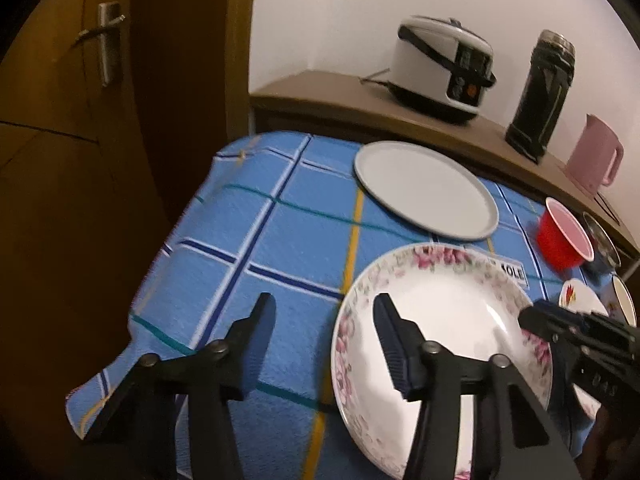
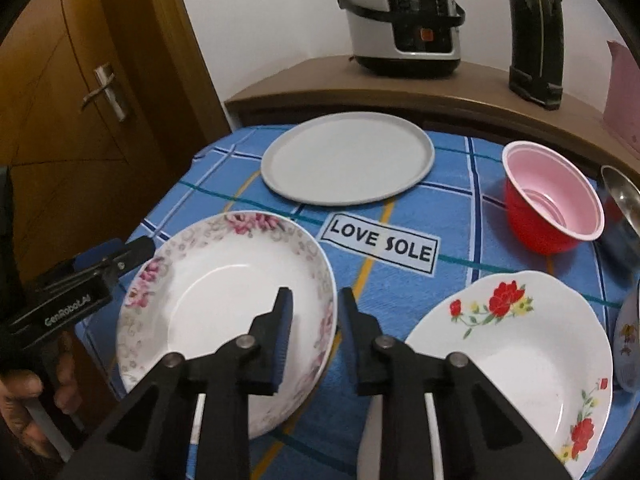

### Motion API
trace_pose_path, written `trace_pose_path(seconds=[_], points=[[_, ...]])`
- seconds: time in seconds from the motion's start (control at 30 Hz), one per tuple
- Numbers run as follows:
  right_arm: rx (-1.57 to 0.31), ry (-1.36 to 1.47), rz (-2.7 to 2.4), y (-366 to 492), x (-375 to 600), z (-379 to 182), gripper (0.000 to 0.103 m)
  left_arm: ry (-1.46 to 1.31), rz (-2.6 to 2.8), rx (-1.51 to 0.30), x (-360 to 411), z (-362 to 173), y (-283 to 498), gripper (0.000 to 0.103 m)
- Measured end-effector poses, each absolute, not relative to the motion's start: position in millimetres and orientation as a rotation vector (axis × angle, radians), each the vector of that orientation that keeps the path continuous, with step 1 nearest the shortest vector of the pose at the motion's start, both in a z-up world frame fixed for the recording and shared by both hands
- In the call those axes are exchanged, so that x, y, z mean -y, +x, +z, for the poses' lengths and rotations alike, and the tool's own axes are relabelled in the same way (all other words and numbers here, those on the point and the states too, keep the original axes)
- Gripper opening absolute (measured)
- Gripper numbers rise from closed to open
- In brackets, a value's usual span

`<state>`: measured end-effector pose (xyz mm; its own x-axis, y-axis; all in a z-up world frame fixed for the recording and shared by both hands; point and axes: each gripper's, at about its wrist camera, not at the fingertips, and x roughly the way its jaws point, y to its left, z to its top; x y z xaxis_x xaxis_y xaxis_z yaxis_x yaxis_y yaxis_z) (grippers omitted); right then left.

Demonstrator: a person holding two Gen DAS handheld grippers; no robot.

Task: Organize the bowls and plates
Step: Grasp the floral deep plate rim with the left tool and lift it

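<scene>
A deep white plate with pink flowers (image 1: 448, 312) (image 2: 224, 280) sits on the blue checked cloth (image 2: 400, 296). My left gripper (image 1: 322, 316) straddles its left rim, one finger outside and one over the well, with a wide gap and no pad on the rim. My right gripper (image 2: 316, 308) is closed narrowly over the opposite rim, its pads against the rim on both sides. Each gripper also shows in the other's view, the right gripper (image 1: 532, 322) and the left gripper (image 2: 136, 254). A flat grey plate (image 2: 348, 164) lies behind, and a red-flowered plate (image 2: 520, 340) to the right.
A red bowl with a pink inside (image 2: 552, 204) and a steel bowl (image 2: 622, 200) stand at the right. A rice cooker (image 2: 400, 20), a black flask (image 2: 536, 36) and a pink jug (image 1: 596, 156) sit on the shelf behind. A wooden door (image 2: 80, 80) is left of the table.
</scene>
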<state>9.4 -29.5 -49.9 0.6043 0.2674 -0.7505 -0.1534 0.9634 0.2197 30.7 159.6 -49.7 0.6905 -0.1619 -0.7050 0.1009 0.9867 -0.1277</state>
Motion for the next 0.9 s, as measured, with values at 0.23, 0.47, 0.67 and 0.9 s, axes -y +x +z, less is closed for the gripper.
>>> trace_pose_path(seconds=[0.23,0.47,0.67,0.9], points=[[-0.934,0.132,0.244,19.6,27.9,-61.1,0.016,-0.134,-0.257,-0.850,-154.3,-60.8,33.3,0.034],[-0.955,0.178,0.271,22.2,31.4,-69.1,0.013,-0.152,-0.296,-0.889,-153.2,-70.7,29.3,0.034],[-0.953,0.174,0.268,21.6,31.5,-68.7,0.013,-0.143,-0.270,-0.886,-151.4,-70.2,28.2,0.033],[-0.949,0.210,0.266,24.2,37.4,-54.2,0.012,-0.151,-0.270,-0.855,-151.5,-53.3,33.4,0.033]])
